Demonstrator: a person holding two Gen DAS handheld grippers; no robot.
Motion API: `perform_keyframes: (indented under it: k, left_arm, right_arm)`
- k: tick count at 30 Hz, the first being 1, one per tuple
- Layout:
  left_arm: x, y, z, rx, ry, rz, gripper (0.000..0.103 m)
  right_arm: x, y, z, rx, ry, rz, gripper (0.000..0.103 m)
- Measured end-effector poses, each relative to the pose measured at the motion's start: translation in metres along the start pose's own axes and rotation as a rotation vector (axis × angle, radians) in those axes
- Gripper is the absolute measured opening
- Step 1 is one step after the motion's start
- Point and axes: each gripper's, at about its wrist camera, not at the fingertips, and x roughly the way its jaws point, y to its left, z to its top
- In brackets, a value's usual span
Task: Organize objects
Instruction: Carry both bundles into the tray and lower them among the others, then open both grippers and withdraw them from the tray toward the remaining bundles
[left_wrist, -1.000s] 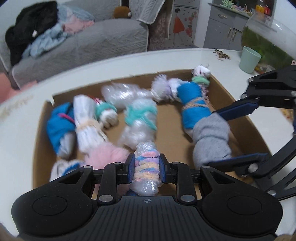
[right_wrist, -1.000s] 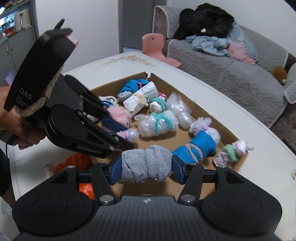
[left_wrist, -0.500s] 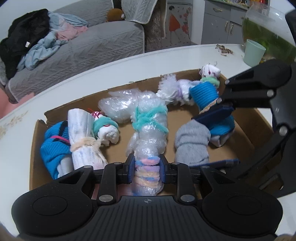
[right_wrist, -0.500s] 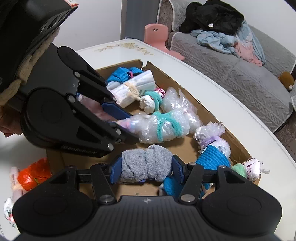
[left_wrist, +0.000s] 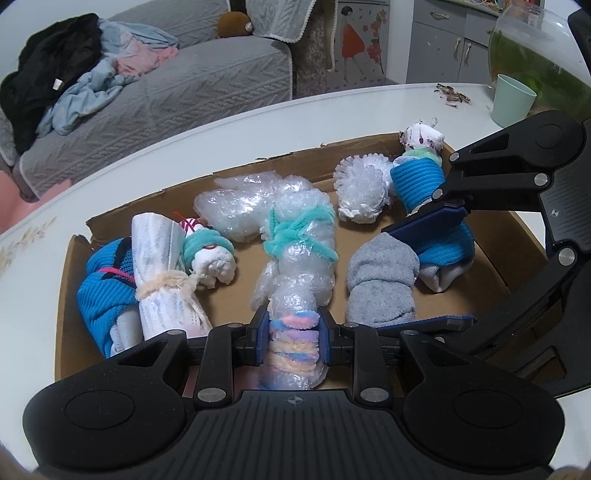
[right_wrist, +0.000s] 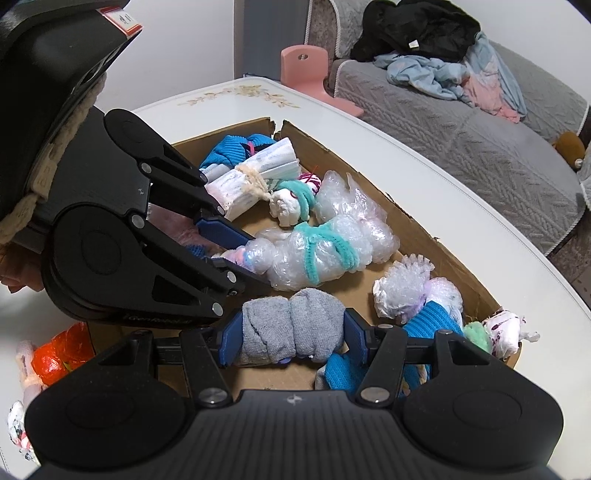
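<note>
Cardboard box (left_wrist: 491, 236) holds tied bundles; left gripper (left_wrist: 293, 341) clamps pastel-banded bundle (left_wrist: 293, 354), right gripper (right_wrist: 293, 338) clamps grey sock roll (right_wrist: 291, 332).

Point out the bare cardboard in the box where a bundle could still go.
Bare floor in the box lies between the white roll and the teal-tied bubble wrap, and nearer the right wall past the grey sock. The far side is crowded.

A white glossy counter (left_wrist: 258, 122) with a floral motif stands near a grey quilted sofa (left_wrist: 166, 85) heaped with black, blue and pink clothes (left_wrist: 74, 74). Grey cabinets (left_wrist: 447, 48) line the far wall; a pink plastic chair (right_wrist: 306, 70) sits beside the sofa.
</note>
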Motion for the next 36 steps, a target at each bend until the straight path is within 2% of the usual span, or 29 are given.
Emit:
perform_keyframes:
  k: [5, 13, 16, 23, 27, 29, 32, 36]
  left_arm:
    - [-0.001, 0.001, 0.001, -0.007, 0.008, 0.005, 0.035]
    - [-0.013, 0.005, 0.002, -0.028, -0.008, 0.039, 0.065]
    - [-0.020, 0.008, 0.005, -0.048, -0.011, 0.031, 0.069]
    - [-0.047, 0.002, 0.009, -0.002, -0.020, 0.041, 0.073]
    - [-0.074, 0.001, 0.011, 0.007, -0.027, 0.036, 0.083]
    - [-0.091, -0.002, 0.008, 0.034, -0.032, 0.027, 0.086]
    - [-0.112, -0.008, -0.003, 0.077, -0.023, 0.027, 0.089]
    - [-0.131, -0.017, -0.030, 0.087, 0.032, 0.008, 0.094]
  right_arm:
    - [0.000, 0.000, 0.001, 0.002, 0.007, -0.009, 0.057]
    - [-0.005, -0.001, 0.001, 0.002, 0.007, -0.023, 0.063]
    - [-0.013, -0.001, 0.002, 0.000, -0.007, -0.045, 0.069]
    - [-0.030, 0.004, 0.006, 0.009, -0.039, -0.043, 0.075]
    - [-0.050, 0.011, 0.008, 0.035, -0.073, -0.037, 0.078]
    - [-0.062, 0.018, 0.007, 0.049, -0.089, -0.037, 0.085]
    - [-0.079, 0.033, 0.004, 0.042, -0.101, -0.055, 0.088]
    - [-0.096, 0.059, -0.006, 0.063, -0.108, -0.059, 0.093]
